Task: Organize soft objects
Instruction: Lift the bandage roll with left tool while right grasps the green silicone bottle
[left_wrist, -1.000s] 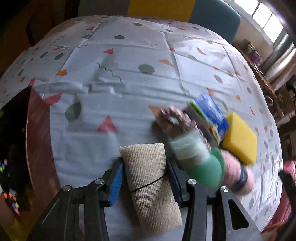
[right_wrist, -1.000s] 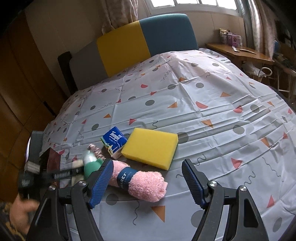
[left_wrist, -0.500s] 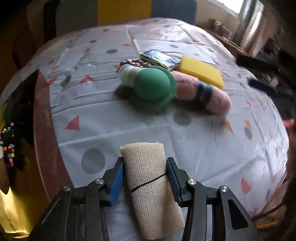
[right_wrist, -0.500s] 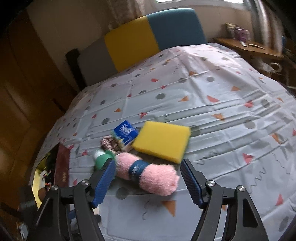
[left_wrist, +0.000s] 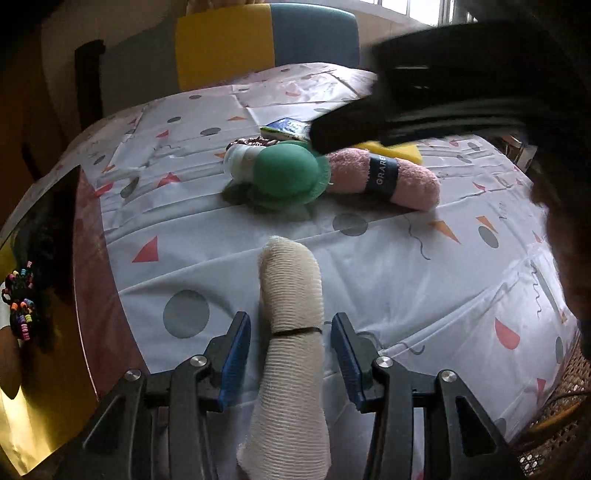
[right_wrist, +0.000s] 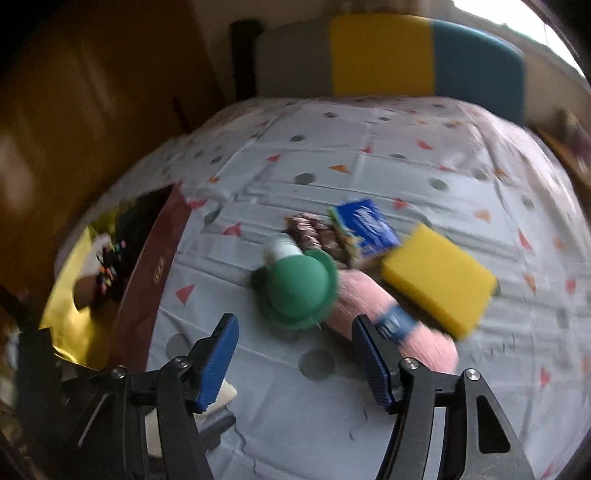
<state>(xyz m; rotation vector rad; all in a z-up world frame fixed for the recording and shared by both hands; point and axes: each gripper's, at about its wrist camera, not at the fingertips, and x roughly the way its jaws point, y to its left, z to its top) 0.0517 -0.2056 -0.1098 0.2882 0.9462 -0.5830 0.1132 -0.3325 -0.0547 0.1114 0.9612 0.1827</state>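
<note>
A beige mesh roll with a thin black band lies on the patterned tablecloth between the jaws of my left gripper, which stand open and clear of it on both sides. Behind it lie a green round sponge with a white handle, a pink rolled towel with a dark band, a yellow sponge and a blue tissue pack. My right gripper is open and empty, hovering in front of the green sponge and towel.
A brown patterned soft item lies behind the green sponge. A dark red box lid and a gold box holding a beaded item sit at the table's left edge. A yellow and blue chair stands behind the table.
My left gripper has opened and released the mesh roll, which now lies on the cloth. My right gripper has swung left and nearer to the green sponge.
</note>
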